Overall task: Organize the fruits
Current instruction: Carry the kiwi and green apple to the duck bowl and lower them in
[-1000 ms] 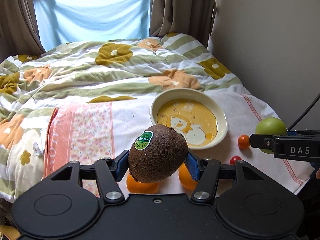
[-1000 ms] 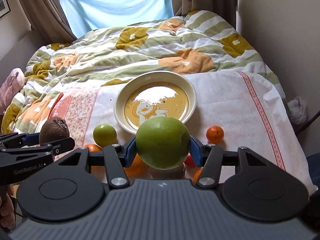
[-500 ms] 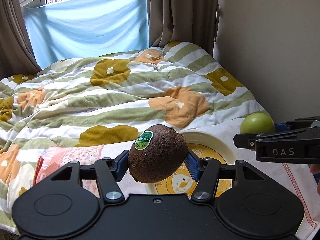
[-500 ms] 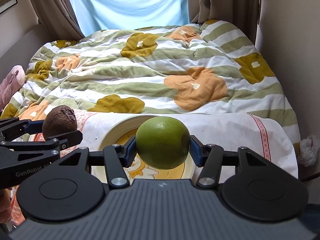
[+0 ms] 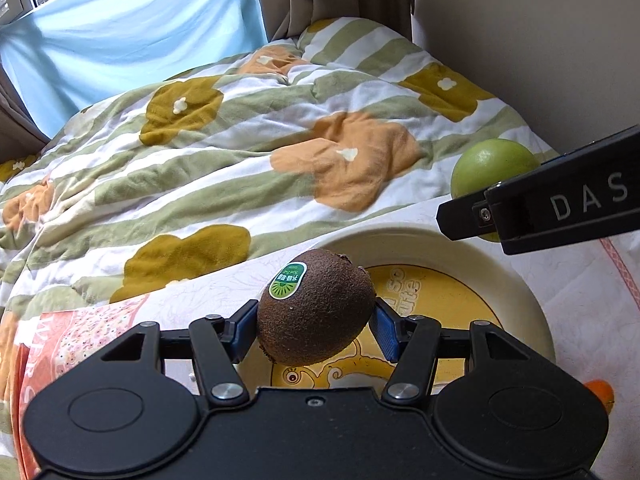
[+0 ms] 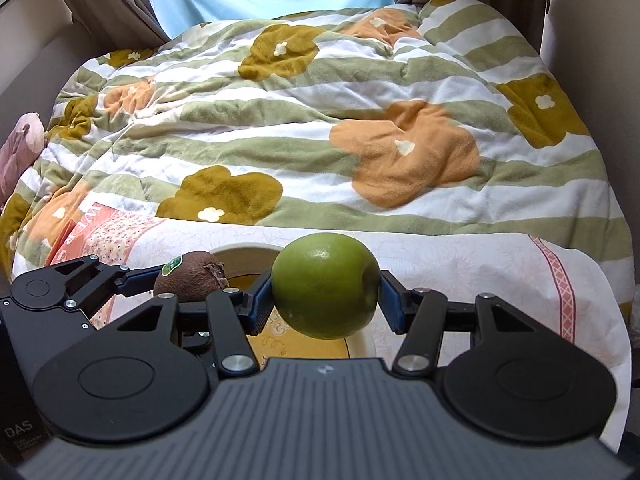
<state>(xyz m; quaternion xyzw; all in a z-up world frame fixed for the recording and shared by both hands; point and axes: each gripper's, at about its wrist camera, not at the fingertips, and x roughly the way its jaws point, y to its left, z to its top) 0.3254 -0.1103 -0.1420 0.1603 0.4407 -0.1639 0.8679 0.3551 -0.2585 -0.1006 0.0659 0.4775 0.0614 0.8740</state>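
My left gripper is shut on a brown kiwi with a green sticker, held above the near left part of a cream bowl with a yellow cartoon inside. My right gripper is shut on a green apple, held above the bowl. In the left wrist view the apple and right gripper show at the right, beyond the bowl. In the right wrist view the kiwi and left gripper sit at the left, close beside the apple.
The bowl stands on a white cloth with a pink floral towel at the left. A striped flowered duvet covers the bed behind. A small orange fruit lies right of the bowl. A wall runs along the right.
Both grippers have moved forward and down over the bowl with their fruits still held. The loose fruits on the cloth have dropped out of view.
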